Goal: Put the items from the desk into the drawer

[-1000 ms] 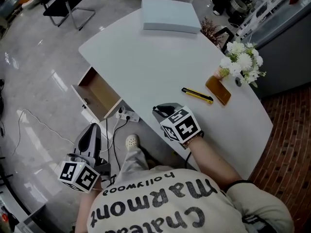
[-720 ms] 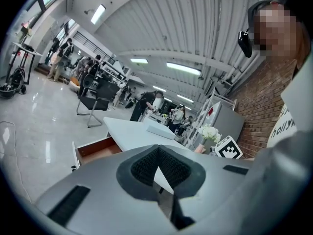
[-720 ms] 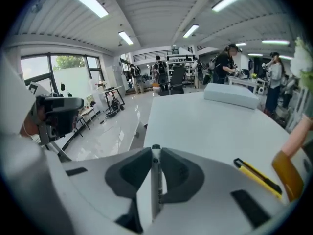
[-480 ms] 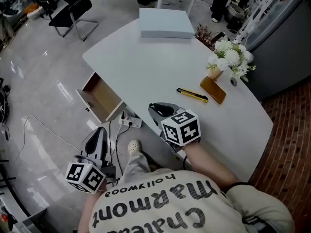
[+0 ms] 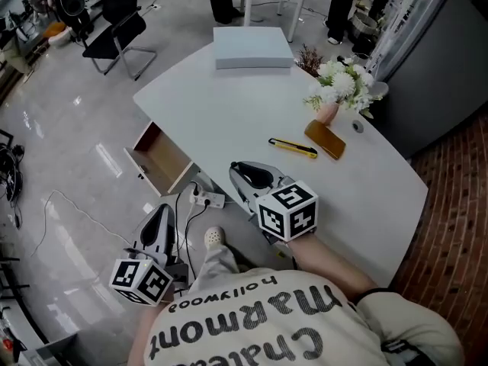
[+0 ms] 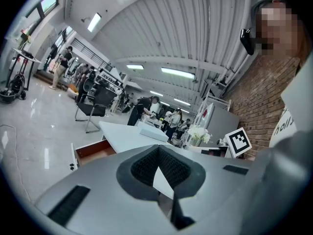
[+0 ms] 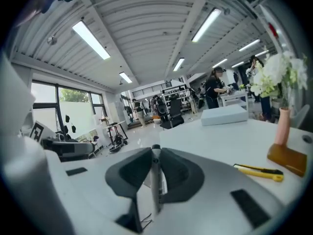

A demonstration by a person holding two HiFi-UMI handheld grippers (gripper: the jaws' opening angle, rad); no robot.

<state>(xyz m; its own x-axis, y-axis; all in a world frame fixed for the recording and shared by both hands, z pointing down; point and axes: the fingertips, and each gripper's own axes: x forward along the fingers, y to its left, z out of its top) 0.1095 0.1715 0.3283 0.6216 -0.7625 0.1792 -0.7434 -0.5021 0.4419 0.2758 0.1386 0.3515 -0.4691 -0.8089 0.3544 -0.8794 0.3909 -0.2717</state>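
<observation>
On the white desk [image 5: 229, 105] lie a yellow utility knife [image 5: 293, 147] and a brown flat case [image 5: 325, 139], next to a pink vase of white flowers [image 5: 335, 90]. Under the desk's left edge a wooden drawer [image 5: 162, 158] stands pulled out. My right gripper [image 5: 245, 175] hovers over the near desk edge, short of the knife [image 7: 259, 172]. It is shut on a thin grey pen-like stick [image 7: 155, 180] that stands upright between the pads. My left gripper [image 5: 162, 218] is low over the floor, below the drawer [image 6: 90, 151], shut with nothing in it.
A flat pale blue box [image 5: 253, 47] sits at the desk's far end. A power strip with cables [image 5: 207, 198] lies on the floor under the desk. A black chair [image 5: 122, 40] stands at the far left. People work at benches further back.
My right gripper has risen at the near desk edge, keeping the thin stick. The left gripper has drifted a little up and right. Knife, case and vase stay put.
</observation>
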